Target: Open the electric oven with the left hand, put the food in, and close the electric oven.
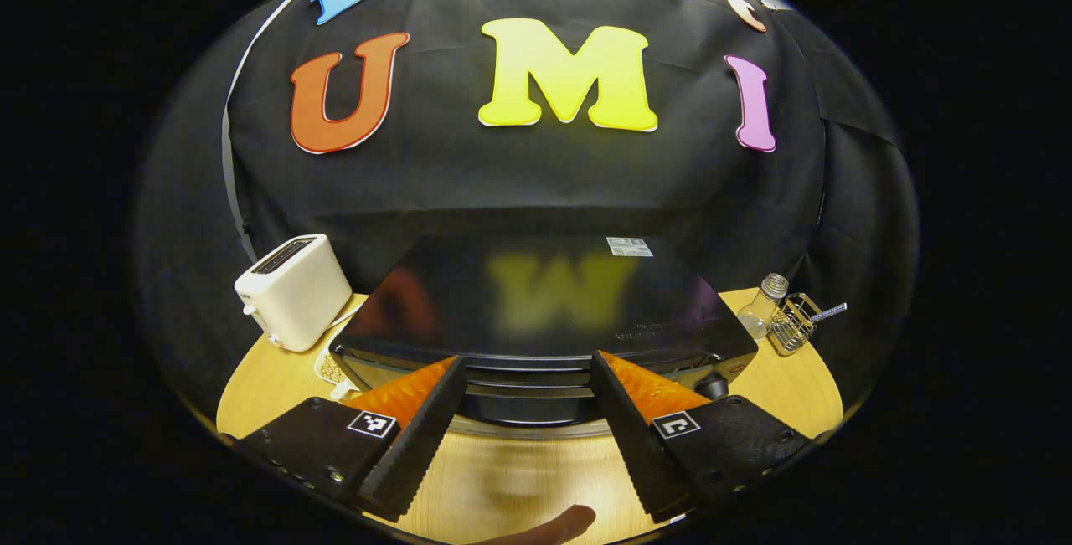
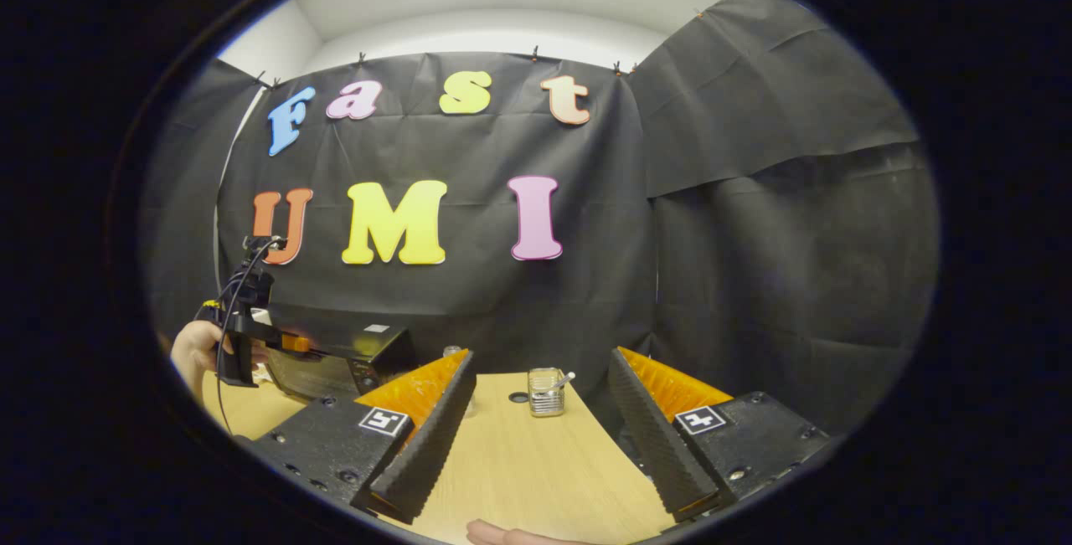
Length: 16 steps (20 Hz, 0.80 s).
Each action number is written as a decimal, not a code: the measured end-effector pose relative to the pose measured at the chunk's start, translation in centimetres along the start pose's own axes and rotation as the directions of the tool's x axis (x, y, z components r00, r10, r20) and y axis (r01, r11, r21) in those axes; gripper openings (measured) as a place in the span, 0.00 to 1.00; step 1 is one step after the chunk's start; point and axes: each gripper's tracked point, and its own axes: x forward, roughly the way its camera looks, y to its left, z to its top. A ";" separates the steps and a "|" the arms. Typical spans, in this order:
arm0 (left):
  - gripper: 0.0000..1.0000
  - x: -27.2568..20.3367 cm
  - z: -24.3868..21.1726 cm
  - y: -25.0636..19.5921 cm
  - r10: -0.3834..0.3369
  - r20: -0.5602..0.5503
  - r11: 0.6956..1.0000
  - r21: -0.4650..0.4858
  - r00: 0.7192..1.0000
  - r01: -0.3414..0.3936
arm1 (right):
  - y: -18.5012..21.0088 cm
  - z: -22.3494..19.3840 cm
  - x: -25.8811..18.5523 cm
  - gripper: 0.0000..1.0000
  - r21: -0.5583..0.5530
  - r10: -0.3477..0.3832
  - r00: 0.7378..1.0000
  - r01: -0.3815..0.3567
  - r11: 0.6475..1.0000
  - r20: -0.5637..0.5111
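The black electric oven [image 1: 536, 302] stands on the wooden table [image 1: 519, 478], its glossy top facing me. My left gripper [image 1: 528, 361] is open, its fingers on either side of the oven's front top edge, just above the door handle [image 1: 519, 394], not pressing on it. In the right gripper view the oven [image 2: 339, 352] sits at the far left with its door looking shut, and a hand [image 2: 194, 352] holds the left gripper [image 2: 243, 336] against it. My right gripper [image 2: 540, 354] hangs open over bare table [image 2: 536, 470], holding nothing.
A cream toaster [image 1: 293, 290] stands left of the oven, with a pale dotted item [image 1: 329, 369] at its foot. Right of the oven are a glass jar [image 1: 764, 304] and a wire holder [image 1: 796, 323], the holder [image 2: 546, 392] also ahead of my right gripper.
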 end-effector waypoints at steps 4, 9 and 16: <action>0.95 -2.3 -1.9 -0.5 -0.026 -0.007 0.999 0.024 1.000 0.026 | 0.2 -0.4 -0.3 0.96 -0.003 0.006 1.000 -0.006 1.000 -0.020; 0.95 -4.7 -4.9 -0.6 -0.022 -0.021 0.998 0.052 1.000 0.023 | 0.7 -0.6 -0.6 1.00 -0.006 0.012 0.999 -0.013 1.000 -0.032; 0.96 -6.9 -8.9 -0.7 -0.039 0.006 0.998 0.045 0.999 0.038 | 1.1 -1.4 -0.8 0.96 -0.008 0.022 0.998 -0.022 1.000 -0.056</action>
